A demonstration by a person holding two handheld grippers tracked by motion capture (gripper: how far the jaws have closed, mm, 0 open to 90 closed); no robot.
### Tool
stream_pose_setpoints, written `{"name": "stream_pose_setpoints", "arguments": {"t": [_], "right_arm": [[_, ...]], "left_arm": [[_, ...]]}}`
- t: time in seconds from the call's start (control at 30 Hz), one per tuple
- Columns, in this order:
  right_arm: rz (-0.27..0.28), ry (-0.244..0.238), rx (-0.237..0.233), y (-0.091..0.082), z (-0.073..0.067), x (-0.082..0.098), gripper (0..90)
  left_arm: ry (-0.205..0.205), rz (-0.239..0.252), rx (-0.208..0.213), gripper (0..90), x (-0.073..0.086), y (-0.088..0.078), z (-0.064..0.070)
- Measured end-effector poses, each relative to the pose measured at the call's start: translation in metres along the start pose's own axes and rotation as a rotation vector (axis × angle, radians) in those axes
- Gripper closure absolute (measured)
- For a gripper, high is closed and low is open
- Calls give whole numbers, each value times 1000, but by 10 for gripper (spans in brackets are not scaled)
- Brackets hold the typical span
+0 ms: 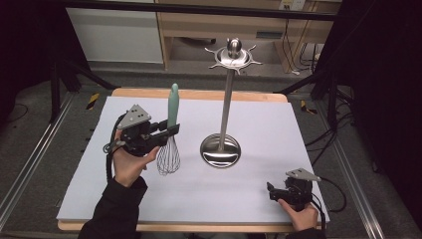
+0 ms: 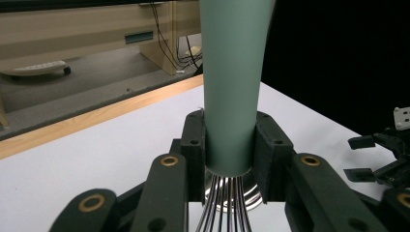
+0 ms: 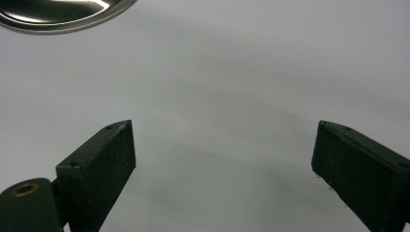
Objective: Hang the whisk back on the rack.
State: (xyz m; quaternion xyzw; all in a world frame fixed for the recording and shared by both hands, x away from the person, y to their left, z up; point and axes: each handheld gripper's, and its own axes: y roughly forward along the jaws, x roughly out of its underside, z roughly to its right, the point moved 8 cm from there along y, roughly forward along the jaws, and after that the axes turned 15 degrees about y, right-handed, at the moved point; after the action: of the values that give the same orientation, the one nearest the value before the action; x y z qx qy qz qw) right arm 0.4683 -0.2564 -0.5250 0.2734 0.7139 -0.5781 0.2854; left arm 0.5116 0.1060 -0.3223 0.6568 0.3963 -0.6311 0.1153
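Observation:
A whisk (image 1: 170,130) with a pale green handle and a wire head stands upright above the white mat, head down. My left gripper (image 1: 171,130) is shut on the handle's lower end, just above the wires; in the left gripper view both pads press the green handle (image 2: 231,96). A steel utensil stand (image 1: 225,105) with a round base, a tall pole and a hooked top ring rises right of the whisk, apart from it. My right gripper (image 1: 270,192) rests near the mat's front right corner, jaws wide and bare (image 3: 222,159).
The white mat (image 1: 259,129) covers a wooden table. The stand's shiny base (image 3: 58,12) lies ahead of the right gripper. Dark tripod legs and cables flank the table, and wooden furniture stands behind it.

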Motion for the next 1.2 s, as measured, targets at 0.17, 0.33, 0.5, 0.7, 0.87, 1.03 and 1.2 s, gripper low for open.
{"name": "stream_pose_setpoints", "arguments": {"t": [0.17,0.33,0.5,0.7,0.87,1.03,1.2], "right_arm": [[1,1,-3,0,0,0,88],[2,3,-3,0,0,-1,88],[3,3,-3,0,0,-1,88],[2,7,-5,-1,0,-1,88],[5,0,-6,0,0,-1,88],[6,0,-8,0,0,-1,88],[5,0,-8,0,0,-2,88]], "left_arm": [[9,1,13,688,-7,6,4],[20,9,18,688,-16,10,8],[39,14,21,687,-26,13,12],[54,11,22,688,-37,18,13],[65,15,19,688,-47,21,14],[75,12,18,688,-53,25,15],[81,7,18,687,-59,29,15]]}}
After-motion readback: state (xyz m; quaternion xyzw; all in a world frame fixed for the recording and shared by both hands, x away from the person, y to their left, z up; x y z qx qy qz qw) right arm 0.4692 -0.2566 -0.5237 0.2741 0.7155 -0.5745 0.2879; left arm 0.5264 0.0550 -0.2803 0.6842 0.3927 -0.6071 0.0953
